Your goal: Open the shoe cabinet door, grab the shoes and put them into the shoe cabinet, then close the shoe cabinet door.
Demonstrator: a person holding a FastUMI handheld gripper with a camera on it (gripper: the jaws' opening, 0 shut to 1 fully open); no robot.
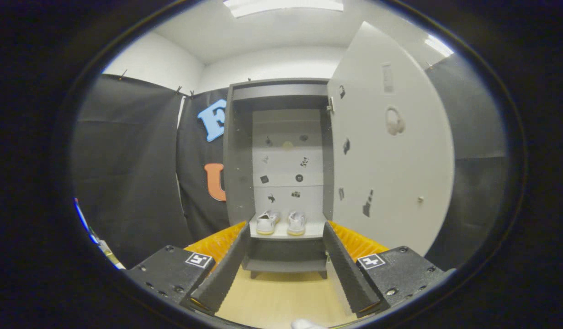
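The grey shoe cabinet stands straight ahead, beyond the fingers. Its white door is swung wide open to the right, with a small knob near its free edge. A pair of white shoes sits side by side on the cabinet's lower shelf, toes pointing out. My gripper is open, well back from the cabinet, with nothing between its fingers. The shelf and shoes show in the gap between the fingers.
Black cloth walls close in on the left and behind the door on the right. Light wooden floor runs from the fingers to the cabinet's feet. A small white object lies on the floor right below the gripper.
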